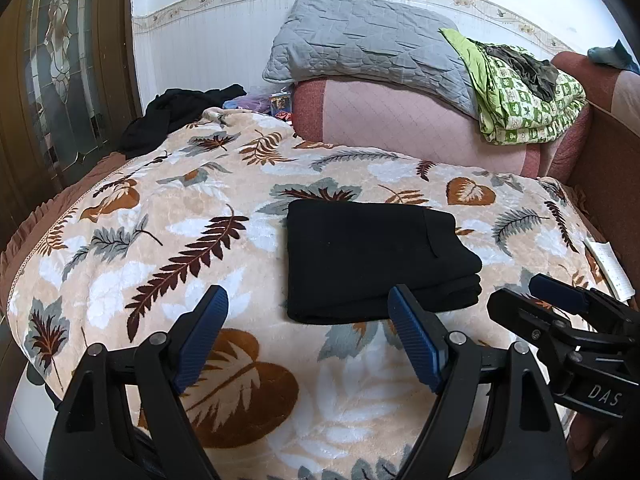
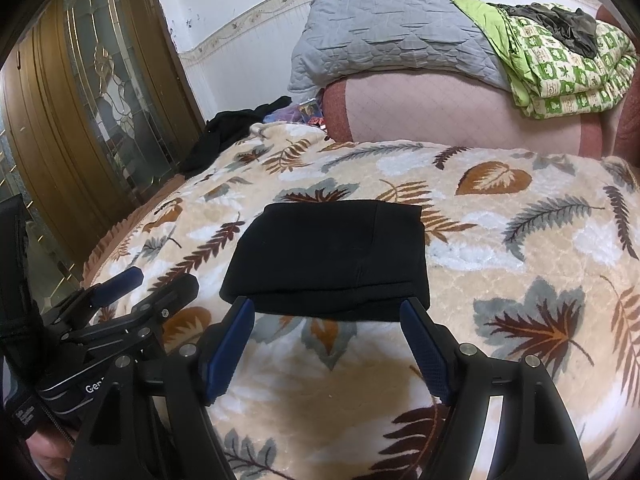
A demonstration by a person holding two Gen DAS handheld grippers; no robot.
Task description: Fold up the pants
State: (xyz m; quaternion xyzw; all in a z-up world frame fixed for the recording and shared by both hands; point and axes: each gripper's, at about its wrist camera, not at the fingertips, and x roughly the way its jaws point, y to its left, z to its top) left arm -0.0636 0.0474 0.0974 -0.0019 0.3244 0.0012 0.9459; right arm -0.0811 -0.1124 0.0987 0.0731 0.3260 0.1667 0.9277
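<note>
Blue-padded left hand-held gripper [image 1: 308, 304] and right hand-held gripper [image 2: 326, 316] hover near the bed's front edge, jaws apart and empty, angled down toward the black fabric pants [image 2: 326, 256]. Those lie as a compact rectangle on the leaf-patterned plush blanket [image 2: 500, 240], apparently fully folded, so both hands seem pulled clear

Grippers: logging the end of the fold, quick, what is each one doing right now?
Left gripper: open, holding nothing, short of the folded black pants.
Right gripper: open, holding nothing, at the pants' near edge.
</note>
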